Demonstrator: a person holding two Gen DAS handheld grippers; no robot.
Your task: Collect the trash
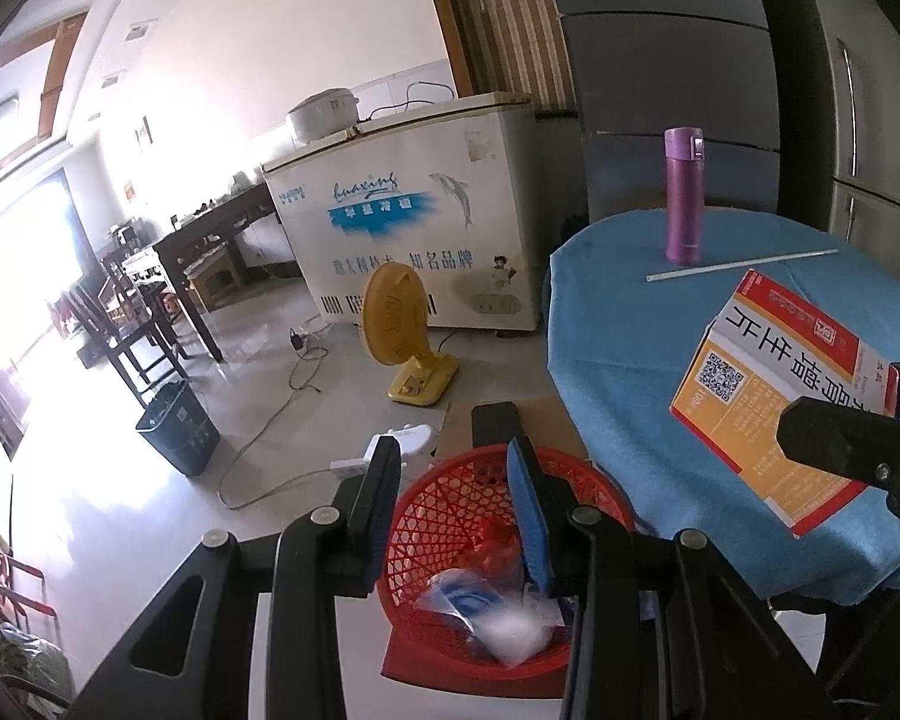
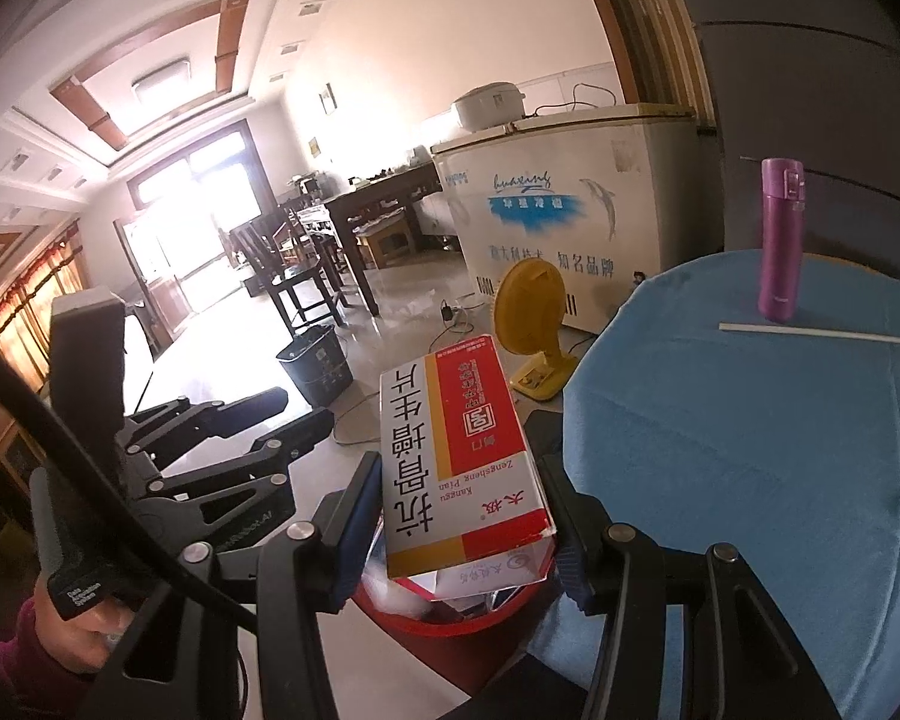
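Note:
An orange, red and white carton (image 2: pixel 456 462) hangs over a red mesh basket (image 2: pixel 402 615), and my right gripper (image 2: pixel 459 471) is shut on its sides. The left wrist view shows that carton (image 1: pixel 768 390) at the right, above the blue-covered round table (image 1: pixel 630 360), with the right gripper (image 1: pixel 858 405) behind it. My left gripper (image 1: pixel 456 480) stands open over the near rim of the basket (image 1: pixel 450 516); one finger is outside the rim, the other inside, and no pad presses anything. A clear plastic bag (image 1: pixel 498 612) and red scraps lie in the basket.
A purple flask (image 1: pixel 683 195) and a white straw (image 1: pixel 744 264) are on the table. On the floor are a yellow fan (image 1: pixel 399 336), a dark bin (image 1: pixel 177 426) and a loose cable (image 1: pixel 270 450). A chest freezer (image 1: pixel 414 222) stands behind. A hand (image 2: pixel 84 630) holds the left gripper's handle.

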